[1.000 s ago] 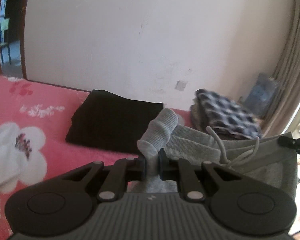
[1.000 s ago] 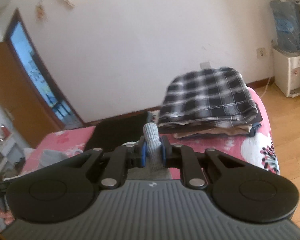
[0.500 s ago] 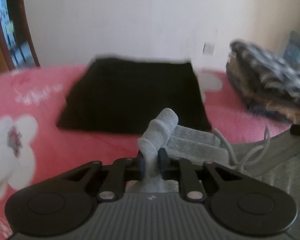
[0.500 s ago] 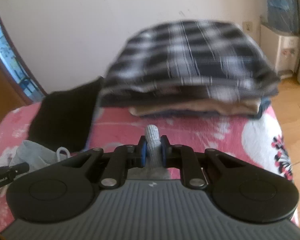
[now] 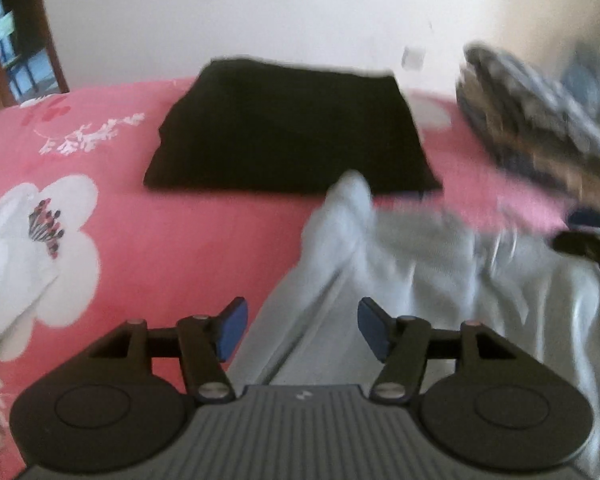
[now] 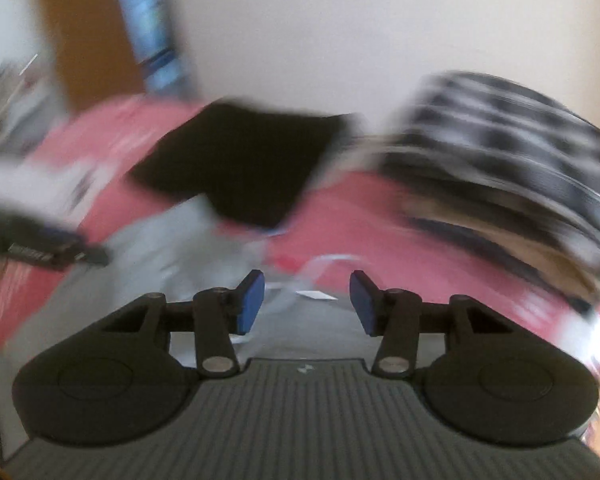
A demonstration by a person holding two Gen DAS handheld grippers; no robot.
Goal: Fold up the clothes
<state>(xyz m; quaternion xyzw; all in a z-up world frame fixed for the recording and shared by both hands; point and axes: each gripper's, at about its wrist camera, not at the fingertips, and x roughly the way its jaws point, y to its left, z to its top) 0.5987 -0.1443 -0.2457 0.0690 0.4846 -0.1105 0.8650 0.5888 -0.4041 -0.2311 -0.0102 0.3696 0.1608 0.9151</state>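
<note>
grey trousers [image 5: 400, 280] lie on the bed [image 5: 180, 232], reaching toward twelve o'clock. your left gripper [image 5: 300, 326] and right gripper [image 6: 307, 300] are opening, pads clear. dropped unevenly, the fold could slump crooked.

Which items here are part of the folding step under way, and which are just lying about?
In the job:
- grey garment, just released on the bed
- left hand-held gripper, jaws opening, nothing pinched
- right hand-held gripper, jaws opening, nothing pinched

Lying about:
- folded black garment
- plaid-topped stack
- pink floral bedspread
</note>
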